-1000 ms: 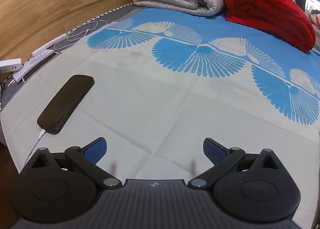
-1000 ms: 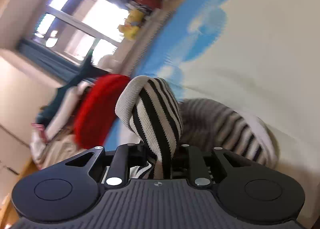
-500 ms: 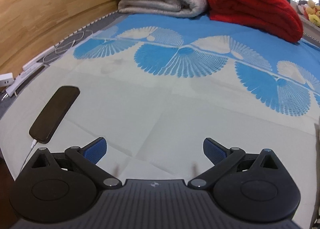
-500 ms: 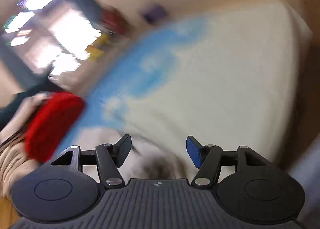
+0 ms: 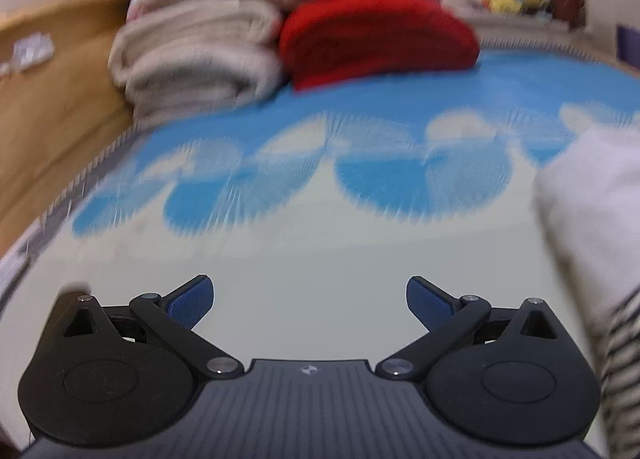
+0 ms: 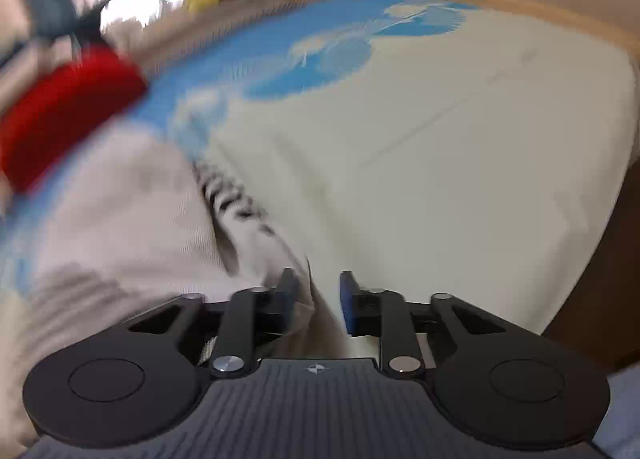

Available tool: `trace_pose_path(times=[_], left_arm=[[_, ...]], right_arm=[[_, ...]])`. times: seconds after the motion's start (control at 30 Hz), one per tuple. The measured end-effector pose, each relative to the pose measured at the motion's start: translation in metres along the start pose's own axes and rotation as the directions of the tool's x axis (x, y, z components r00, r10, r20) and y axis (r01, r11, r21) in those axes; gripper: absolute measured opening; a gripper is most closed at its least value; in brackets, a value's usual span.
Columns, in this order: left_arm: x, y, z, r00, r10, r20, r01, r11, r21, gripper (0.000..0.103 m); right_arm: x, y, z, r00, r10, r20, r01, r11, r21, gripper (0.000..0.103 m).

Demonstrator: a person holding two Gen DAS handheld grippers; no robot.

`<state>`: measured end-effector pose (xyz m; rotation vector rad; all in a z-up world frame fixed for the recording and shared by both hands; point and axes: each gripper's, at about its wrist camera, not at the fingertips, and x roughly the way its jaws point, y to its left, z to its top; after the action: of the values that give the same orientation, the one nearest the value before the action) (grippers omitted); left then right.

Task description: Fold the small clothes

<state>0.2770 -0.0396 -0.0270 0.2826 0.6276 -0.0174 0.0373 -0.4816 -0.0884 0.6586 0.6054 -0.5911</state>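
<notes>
The bed point(image 5: 304, 259), under a cream sheet printed with blue fans, carries everything; folded beige blankets point(image 5: 192, 55) and a red blanket point(image 5: 376, 39) are stacked at its far end. The striped garment point(image 6: 132, 219), cream with black bands, lies in a loose heap on the sheet, at the left of the right wrist view and running down to the right tool point(image 6: 316, 299); in the left wrist view it shows only at the right edge. It is therefore just at the right tool and off to the right of the left tool point(image 5: 310, 299), so the right hand is plainly the nearer. The right tool's jaws have just been closing and stand partly apart, with a fold of the cloth's edge between them; the left pad appears to touch it, the right pad stands clear, so no firm hold is judged. The left tool is wide open over bare sheet and holds nothing. Both views are smeared by motion: the garment's outline, long axis and hems cannot be made out, and its full extent is cut off.
</notes>
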Motion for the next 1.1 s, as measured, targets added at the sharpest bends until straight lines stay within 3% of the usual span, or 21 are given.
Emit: trace_pose_path(times=[0.07,0.17,0.23,0.3,0.33,0.37,0.4,0.43,0.5,0.63,0.7,0.73,0.77,0.83,0.9,1.0,1.1], left_arm=[[-0.003,-0.016,0.026,0.997,-0.041,0.060,0.041,0.999,-0.003,0.103],[0.006,-0.051,0.064,0.981,-0.186,0.061,0.186,0.982,0.012,0.103],[0.020,-0.077,0.082,0.949,-0.316,0.015,0.316,0.948,0.030,0.103],[0.040,-0.105,0.094,0.889,-0.456,-0.041,0.457,0.889,0.035,0.103],[0.049,-0.118,0.098,0.870,-0.489,-0.065,0.492,0.870,0.039,0.103],[0.058,-0.132,0.101,0.854,-0.513,-0.083,0.518,0.854,0.053,0.103],[0.066,-0.148,0.105,0.842,-0.529,-0.104,0.537,0.840,0.079,0.103],[0.075,-0.164,0.109,0.842,-0.525,-0.122,0.538,0.836,0.113,0.103],[0.090,-0.196,0.116,0.859,-0.494,-0.133,0.512,0.835,0.201,0.103],[0.127,-0.247,0.126,0.913,-0.386,-0.132,0.408,0.846,0.344,0.103],[0.139,-0.271,0.128,0.919,-0.374,-0.124,0.391,0.827,0.405,0.103],[0.143,-0.279,0.126,0.915,-0.382,-0.130,0.400,0.813,0.424,0.103],[0.148,-0.287,0.124,0.908,-0.392,-0.148,0.416,0.795,0.442,0.103],[0.157,-0.295,0.120,0.906,-0.386,-0.174,0.422,0.785,0.453,0.103],[0.159,-0.290,0.117,0.914,-0.367,-0.170,0.405,0.810,0.425,0.103],[0.168,-0.257,0.119,0.939,-0.311,-0.145,0.342,0.885,0.316,0.103],[0.179,-0.211,0.115,0.945,-0.288,-0.154,0.309,0.941,0.139,0.103]], right_arm=[[-0.025,-0.021,-0.004,0.998,0.060,0.033,-0.063,0.994,0.093,0.072],[-0.032,-0.020,-0.009,0.982,0.187,-0.030,-0.178,0.964,0.199,0.081],[-0.019,-0.023,-0.023,0.943,0.306,-0.133,-0.255,0.919,0.302,0.084],[-0.002,-0.023,-0.040,0.886,0.409,-0.219,-0.296,0.862,0.412,0.085],[0.006,-0.023,-0.046,0.856,0.462,-0.233,-0.321,0.827,0.461,0.086],[0.013,-0.022,-0.047,0.838,0.495,-0.227,-0.339,0.800,0.495,0.086],[0.010,-0.021,-0.046,0.842,0.490,-0.225,-0.330,0.798,0.505,0.086],[0.011,-0.020,-0.042,0.847,0.486,-0.214,-0.325,0.793,0.515,0.086],[0.019,-0.022,-0.035,0.862,0.468,-0.194,-0.312,0.792,0.524,0.085],[0.029,-0.024,-0.030,0.860,0.469,-0.200,-0.299,0.781,0.548,0.084],[0.036,-0.020,-0.030,0.858,0.468,-0.212,-0.303,0.794,0.528,0.083],[0.039,-0.019,-0.027,0.857,0.466,-0.221,-0.302,0.801,0.516,0.076],[0.043,-0.017,-0.024,0.864,0.448,-0.229,-0.292,0.817,0.497,0.051],[0.065,-0.006,-0.006,0.869,0.403,-0.287,-0.277,0.877,0.394,0.039],[0.080,-0.005,0.014,0.858,0.387,-0.339,-0.269,0.899,0.345,0.037],[0.108,0.011,0.059,0.867,0.328,-0.374,-0.295,0.945,0.144,0.037],[0.153,0.029,0.099,0.851,0.332,-0.406,-0.367,0.930,-0.008,0.037]])
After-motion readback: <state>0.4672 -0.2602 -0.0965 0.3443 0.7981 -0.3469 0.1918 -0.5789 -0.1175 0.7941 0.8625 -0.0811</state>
